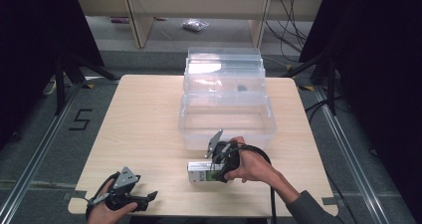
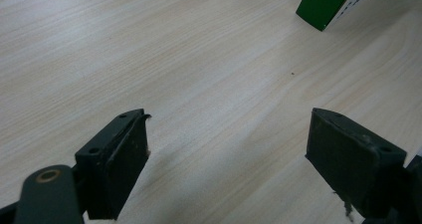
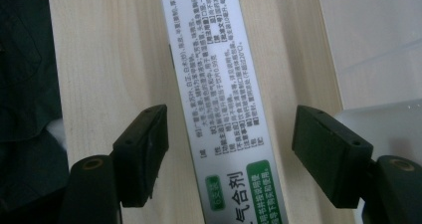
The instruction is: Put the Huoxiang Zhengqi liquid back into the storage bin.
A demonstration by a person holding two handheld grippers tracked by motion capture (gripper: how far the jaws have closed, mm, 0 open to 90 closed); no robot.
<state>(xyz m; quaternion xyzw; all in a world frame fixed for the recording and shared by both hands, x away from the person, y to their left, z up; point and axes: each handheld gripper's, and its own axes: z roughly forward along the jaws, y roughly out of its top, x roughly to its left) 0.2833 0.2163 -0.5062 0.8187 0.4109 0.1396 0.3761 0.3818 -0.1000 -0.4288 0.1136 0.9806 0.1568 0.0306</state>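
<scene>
Pale wood-grain table (image 1: 144, 134) carries everything. At its near left corner the left tongs (image 1: 149, 198) rest with jaws apart, empty. Near the front edge, a flat rectangular white-and-green printed box (image 1: 200, 173) lies between the parted jaws of the right tongs (image 3: 229, 149). Behind, a clear plastic bin (image 1: 227, 119) holds nothing I can make out.

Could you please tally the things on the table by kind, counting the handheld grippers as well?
Clear plastic bin: 1
Clear lid or tray resting open behind the bin: 1
Green and white printed box: 1
Handheld grippers: 2, the left gripper and the right gripper, both with jaws apart
Total: 5
</scene>
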